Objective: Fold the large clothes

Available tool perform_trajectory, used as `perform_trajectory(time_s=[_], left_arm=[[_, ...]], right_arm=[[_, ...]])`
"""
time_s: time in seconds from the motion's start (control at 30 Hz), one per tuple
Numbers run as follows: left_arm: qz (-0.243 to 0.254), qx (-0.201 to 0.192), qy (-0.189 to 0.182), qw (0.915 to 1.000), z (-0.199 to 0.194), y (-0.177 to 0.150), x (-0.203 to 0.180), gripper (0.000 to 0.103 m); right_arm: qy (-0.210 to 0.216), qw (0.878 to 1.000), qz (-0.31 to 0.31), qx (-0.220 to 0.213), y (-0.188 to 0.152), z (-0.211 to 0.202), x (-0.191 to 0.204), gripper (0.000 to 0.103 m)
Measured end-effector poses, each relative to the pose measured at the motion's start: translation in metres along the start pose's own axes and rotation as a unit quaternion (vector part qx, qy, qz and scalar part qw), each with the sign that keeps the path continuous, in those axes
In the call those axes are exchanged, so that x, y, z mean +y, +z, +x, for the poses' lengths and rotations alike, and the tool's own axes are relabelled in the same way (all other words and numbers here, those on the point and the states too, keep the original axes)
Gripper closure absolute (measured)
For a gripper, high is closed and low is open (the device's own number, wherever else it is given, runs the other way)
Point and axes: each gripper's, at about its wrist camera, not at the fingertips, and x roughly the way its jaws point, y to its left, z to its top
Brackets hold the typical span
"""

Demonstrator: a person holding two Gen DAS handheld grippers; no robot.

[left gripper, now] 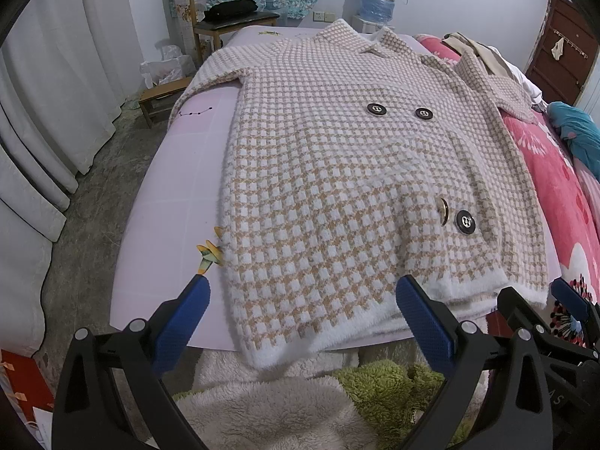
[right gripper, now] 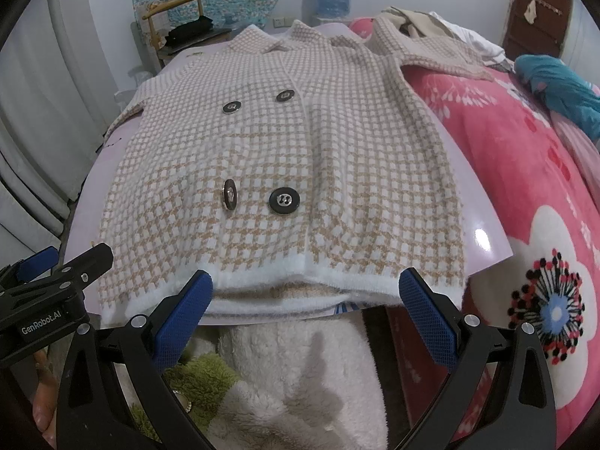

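A beige-and-white checked knit coat [left gripper: 337,172] [right gripper: 285,157] with black buttons lies flat, front up, on a lilac board [left gripper: 176,195] [right gripper: 483,221] across the bed. Its white hem faces me and hangs slightly over the board's near edge. My left gripper [left gripper: 303,296] hovers just short of the hem's left part, open, with nothing between its blue pads. My right gripper [right gripper: 305,288] is level with the hem's middle, open too, nothing held. Each gripper shows at the edge of the other's view. One sleeve stretches out at the far right over the pink blanket.
A pink flowered blanket [right gripper: 532,195] covers the bed to the right, with a teal garment [right gripper: 558,86] and beige clothes on it. A wooden chair [left gripper: 225,11], a small stool [left gripper: 161,97] and white curtains [left gripper: 48,112] stand left. Fluffy white and green fabric [left gripper: 285,405] lies below the grippers.
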Motion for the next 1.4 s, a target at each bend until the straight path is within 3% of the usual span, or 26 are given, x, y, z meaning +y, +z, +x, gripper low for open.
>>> perform_trajectory(time_s=[0.93, 1.1, 1.4], left_arm=[[-0.011, -0.007, 0.001, 0.9999, 0.008, 0.004, 0.015, 0.005], [-0.008, -0.032, 0.015, 0.9993, 0.010, 0.017, 0.024, 0.005], [-0.030, -0.023, 0.032, 0.9988, 0.036, 0.052, 0.057, 0.005]], right_arm=[[-0.015, 1.000, -0.007, 0.000, 0.009, 0.005, 0.005, 0.007], [-0.019, 1.000, -0.010, -0.013, 0.025, 0.008, 0.007, 0.007], [0.007, 0.998, -0.036, -0.057, 0.064, 0.016, 0.025, 0.007]])
